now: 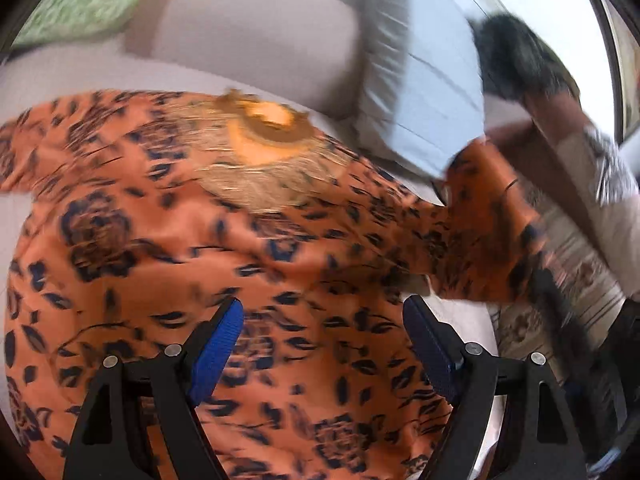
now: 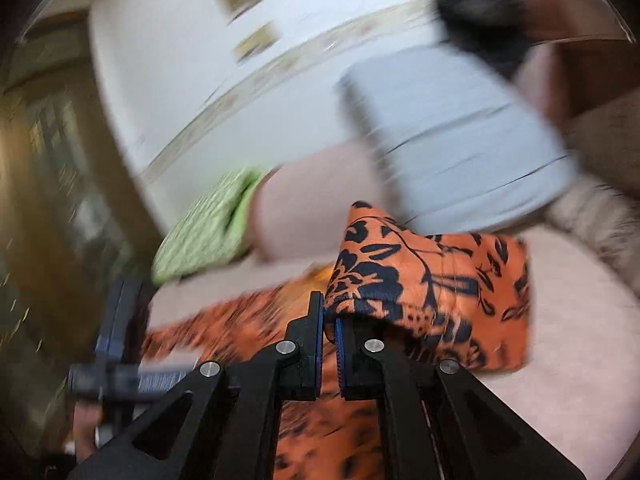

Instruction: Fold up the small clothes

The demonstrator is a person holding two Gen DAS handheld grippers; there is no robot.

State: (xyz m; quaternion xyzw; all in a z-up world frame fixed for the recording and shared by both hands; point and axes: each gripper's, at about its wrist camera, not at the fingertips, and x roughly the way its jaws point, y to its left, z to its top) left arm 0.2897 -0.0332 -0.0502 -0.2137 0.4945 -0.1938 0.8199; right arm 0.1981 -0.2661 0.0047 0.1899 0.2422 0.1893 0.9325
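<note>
An orange garment (image 1: 248, 264) with dark floral print and a gold embroidered neckline (image 1: 264, 140) lies spread on a pale cushioned surface (image 1: 64, 72). My left gripper (image 1: 324, 320) hangs over its lower middle, blue pads wide open and nothing between them. In the right wrist view my right gripper (image 2: 329, 316) is shut on a fold of the garment's sleeve (image 2: 436, 276), which stands lifted off the surface. The same raised sleeve (image 1: 484, 220) shows at the right of the left wrist view. The left gripper (image 2: 116, 340) is a blurred shape at the left of the right wrist view.
A pale blue pillow (image 1: 428, 96) and a beige cushion (image 1: 256, 36) stand behind the garment. A green patterned cushion (image 2: 204, 224) lies at the far side. A person's dark hair (image 1: 512, 56) and arm are at the right. A patterned rug (image 1: 560, 280) lies below.
</note>
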